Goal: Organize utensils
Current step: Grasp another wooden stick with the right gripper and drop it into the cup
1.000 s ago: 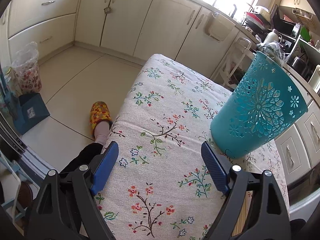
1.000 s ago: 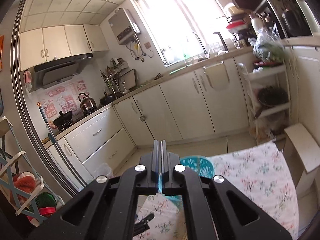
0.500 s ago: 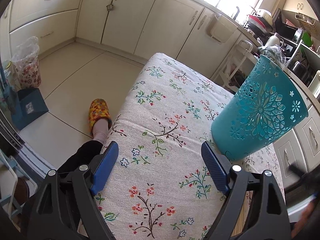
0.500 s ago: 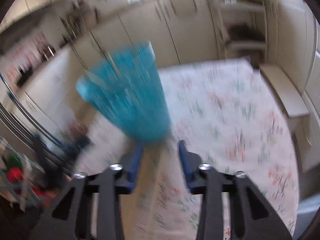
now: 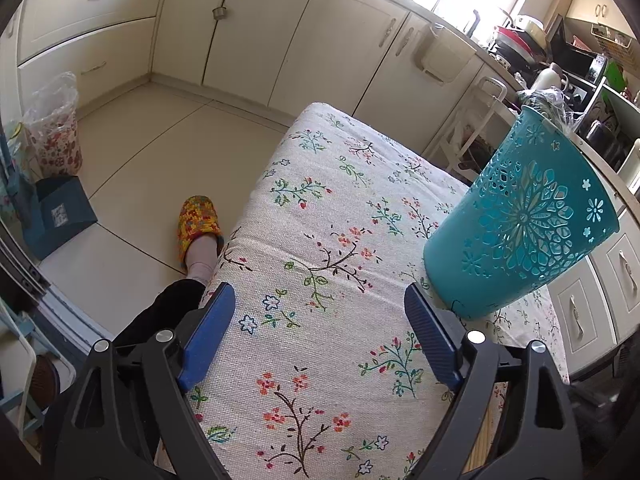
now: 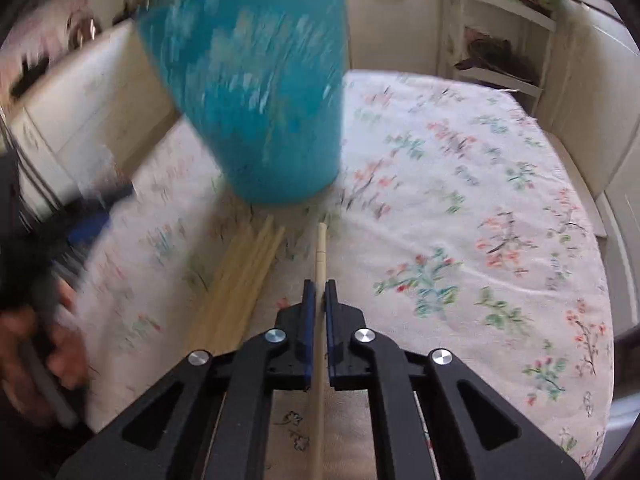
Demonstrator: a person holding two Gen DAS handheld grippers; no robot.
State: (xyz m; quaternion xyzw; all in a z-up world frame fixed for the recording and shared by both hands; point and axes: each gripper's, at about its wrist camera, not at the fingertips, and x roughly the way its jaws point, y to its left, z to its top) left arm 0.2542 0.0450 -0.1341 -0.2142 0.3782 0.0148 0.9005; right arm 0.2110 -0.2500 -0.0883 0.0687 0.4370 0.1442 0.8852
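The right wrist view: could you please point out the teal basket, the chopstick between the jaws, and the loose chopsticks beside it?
Teal basket [image 6: 276, 128], right wrist view, on its blurred side wall.
Gripped chopstick [image 6: 321, 252], right wrist view, on the shaft ahead of the jaws.
Loose chopsticks [image 6: 240, 280], right wrist view, on the middle of the bundle.

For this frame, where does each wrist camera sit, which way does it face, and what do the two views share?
Left wrist: behind the open left gripper, angled down over the floral tablecloth toward the teal perforated plastic basket; a slippered foot shows.
Right wrist: behind the right gripper, shut on one pale wooden chopstick, facing the basket; more chopsticks beside; a hand at the left edge.
Shared: basket, tablecloth.
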